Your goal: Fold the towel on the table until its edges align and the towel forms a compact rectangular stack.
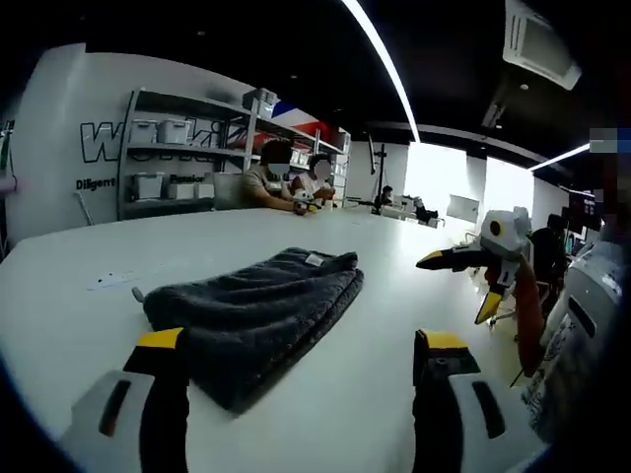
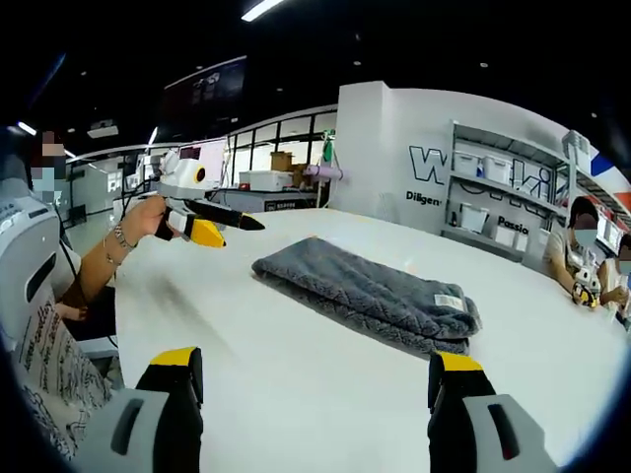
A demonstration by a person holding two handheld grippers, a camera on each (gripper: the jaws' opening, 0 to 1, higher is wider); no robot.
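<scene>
You are working at a wide white table (image 1: 325,394) in an open workshop with a strip light overhead and a white wall bearing large lettering. The grey towel (image 1: 258,313) lies folded into a layered, roughly rectangular stack on the bare tabletop, just beyond your left gripper (image 1: 306,360), at about 11 o'clock from it; a small white label shows at its far end. In the right gripper view the same towel (image 2: 370,293) sits at 12 o'clock from your right gripper (image 2: 315,379), well apart from it.

Both claws are spread wide and hold nothing; their yellow-tipped jaws hover over the table, clear of the cloth.

Your right gripper (image 1: 461,259) shows at 3 o'clock in the left gripper view, raised above the table edge. Farther out, at 11 o'clock, a metal shelving unit (image 1: 177,158) carries white lidded storage bins (image 1: 161,131); I cannot tell what is inside them. Two seated people (image 1: 286,182) work at the table's far side.
</scene>
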